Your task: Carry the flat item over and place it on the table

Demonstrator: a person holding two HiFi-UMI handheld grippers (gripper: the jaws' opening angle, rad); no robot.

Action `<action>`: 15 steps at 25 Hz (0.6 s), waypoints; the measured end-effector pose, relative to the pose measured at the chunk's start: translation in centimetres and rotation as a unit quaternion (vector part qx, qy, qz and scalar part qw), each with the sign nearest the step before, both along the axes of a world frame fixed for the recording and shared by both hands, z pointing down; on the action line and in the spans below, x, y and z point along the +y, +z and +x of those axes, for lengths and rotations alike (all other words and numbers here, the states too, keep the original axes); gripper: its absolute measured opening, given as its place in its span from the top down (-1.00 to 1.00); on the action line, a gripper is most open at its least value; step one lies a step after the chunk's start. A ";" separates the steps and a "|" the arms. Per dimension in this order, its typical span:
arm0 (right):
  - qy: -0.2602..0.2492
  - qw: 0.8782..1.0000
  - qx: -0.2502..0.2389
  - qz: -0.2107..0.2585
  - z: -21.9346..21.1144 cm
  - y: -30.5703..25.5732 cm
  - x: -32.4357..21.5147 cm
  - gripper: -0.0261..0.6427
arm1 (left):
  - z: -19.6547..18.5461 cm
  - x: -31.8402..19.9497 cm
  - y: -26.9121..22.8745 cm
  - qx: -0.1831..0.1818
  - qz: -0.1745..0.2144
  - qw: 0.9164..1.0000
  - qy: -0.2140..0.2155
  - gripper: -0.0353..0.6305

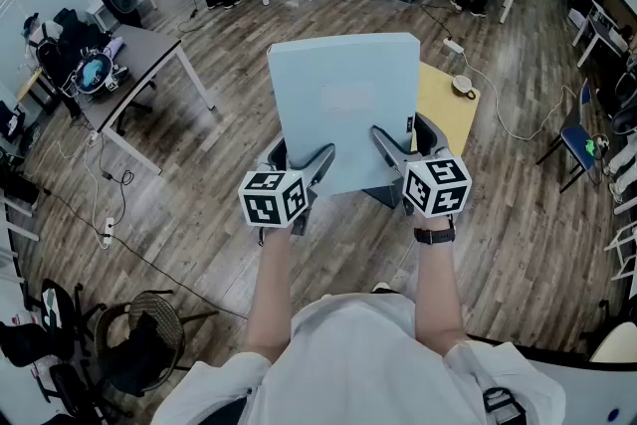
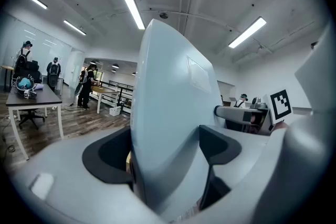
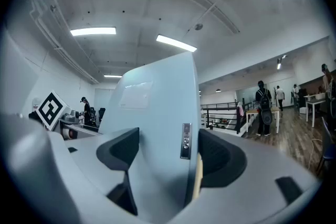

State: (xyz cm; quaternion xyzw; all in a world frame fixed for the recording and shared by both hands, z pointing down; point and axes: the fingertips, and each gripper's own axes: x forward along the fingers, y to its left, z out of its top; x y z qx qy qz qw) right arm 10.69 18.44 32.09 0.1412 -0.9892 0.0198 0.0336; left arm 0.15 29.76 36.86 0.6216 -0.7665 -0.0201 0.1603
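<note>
A flat pale-blue box (image 1: pixel 343 100) with a faint label on its face hangs in the air over the wood floor, gripped at its near edge by both grippers. My left gripper (image 1: pixel 299 161) is shut on its near-left corner, my right gripper (image 1: pixel 406 142) on its near-right corner. In the left gripper view the box (image 2: pixel 168 107) rises edge-on between the dark pads (image 2: pixel 107 157). In the right gripper view the box (image 3: pixel 155 107) stands between the pads (image 3: pixel 223 157), with a small sticker on its side. A yellow table (image 1: pixel 450 109) shows just beyond the box's right edge.
A cup (image 1: pixel 463 87) sits on the yellow table, with a cable (image 1: pixel 498 105) trailing across the floor beside it. A grey desk (image 1: pixel 139 55) stands at the left, a blue chair (image 1: pixel 577 142) at the right, a floor fan (image 1: pixel 149 333) near my left. People stand at far desks.
</note>
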 end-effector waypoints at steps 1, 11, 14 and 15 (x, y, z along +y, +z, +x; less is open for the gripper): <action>-0.001 1.000 0.001 0.001 -0.2 0.1 0.3 -0.12 | -0.1 0.3 0.2 0.002 0.001 1.000 -0.002 -0.35; 0.019 0.999 0.018 -0.024 -1.9 4.3 0.1 -0.12 | -1.9 -0.1 4.4 0.039 -0.016 0.999 0.011 -0.35; 0.023 0.999 0.021 -0.038 -3.0 5.7 -3.0 -0.12 | -3.0 -3.0 5.8 0.050 -0.024 0.998 0.016 -0.35; 0.023 0.999 0.020 -0.041 -3.5 6.0 -4.5 -0.12 | -3.6 -4.5 6.1 0.051 -0.024 0.998 0.017 -0.35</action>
